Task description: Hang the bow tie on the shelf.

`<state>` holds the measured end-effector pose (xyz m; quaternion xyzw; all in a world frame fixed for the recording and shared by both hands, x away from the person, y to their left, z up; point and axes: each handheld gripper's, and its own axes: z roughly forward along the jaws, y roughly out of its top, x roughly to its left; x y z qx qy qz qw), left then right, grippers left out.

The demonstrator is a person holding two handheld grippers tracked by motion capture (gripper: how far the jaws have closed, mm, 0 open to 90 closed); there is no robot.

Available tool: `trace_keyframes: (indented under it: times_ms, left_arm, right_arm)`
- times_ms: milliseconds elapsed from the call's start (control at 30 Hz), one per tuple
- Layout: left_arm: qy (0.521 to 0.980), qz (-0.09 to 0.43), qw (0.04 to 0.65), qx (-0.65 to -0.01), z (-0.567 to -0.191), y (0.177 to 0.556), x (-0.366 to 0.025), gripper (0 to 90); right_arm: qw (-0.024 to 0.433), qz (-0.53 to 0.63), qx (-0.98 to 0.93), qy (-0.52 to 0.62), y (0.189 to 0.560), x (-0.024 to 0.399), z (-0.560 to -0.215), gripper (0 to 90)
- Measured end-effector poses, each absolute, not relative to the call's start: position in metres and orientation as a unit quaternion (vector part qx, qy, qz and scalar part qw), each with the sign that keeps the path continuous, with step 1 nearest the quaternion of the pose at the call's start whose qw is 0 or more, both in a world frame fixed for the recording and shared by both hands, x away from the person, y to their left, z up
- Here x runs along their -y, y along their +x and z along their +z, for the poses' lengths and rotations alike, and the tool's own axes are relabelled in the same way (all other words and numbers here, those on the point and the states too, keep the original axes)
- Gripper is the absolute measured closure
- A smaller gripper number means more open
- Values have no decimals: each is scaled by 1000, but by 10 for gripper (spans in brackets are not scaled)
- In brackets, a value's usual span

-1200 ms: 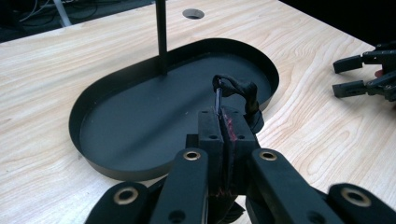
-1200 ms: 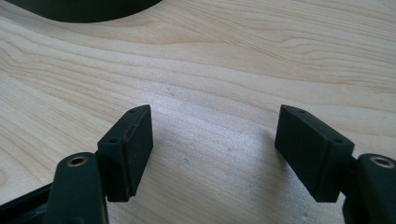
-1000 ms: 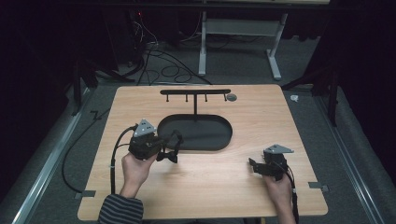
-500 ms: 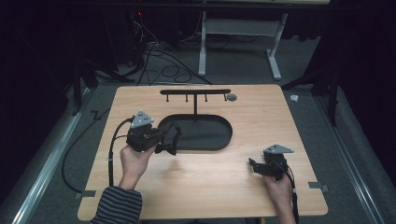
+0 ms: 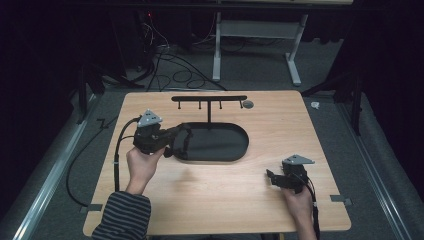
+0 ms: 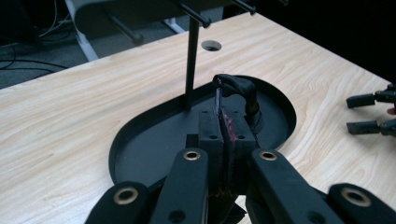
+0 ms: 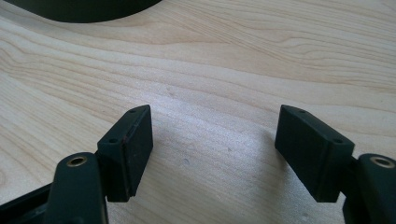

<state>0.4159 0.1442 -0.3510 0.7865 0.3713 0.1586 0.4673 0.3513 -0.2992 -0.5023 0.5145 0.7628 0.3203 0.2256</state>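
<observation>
The left hand-held gripper (image 6: 224,140) is clenched on a black strap (image 6: 240,91) over the oval tray (image 5: 235,150).

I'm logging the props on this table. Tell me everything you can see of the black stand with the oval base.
The black stand looks like matte metal or plastic. It has a flat oval tray base with a low raised rim, a thin upright post rising from its far edge, and a horizontal bar on top carrying short pegs. It sits upright on the wooden table, toward the far middle. The left hand-held gripper hangs over the base's left end.
</observation>
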Motion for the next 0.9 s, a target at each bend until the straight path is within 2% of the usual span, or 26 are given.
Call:
trace_keyframes:
  times_ms: [667, 900]
  left_arm:
    - [776, 172, 466, -389, -337, 450, -137, 878]
    - [779, 197, 448, -391, -334, 461, -131, 877]
  right_arm:
    - [226, 320, -763, 514, 351, 299, -502, 289]
    - [225, 320, -763, 515, 351, 299, -502, 288]
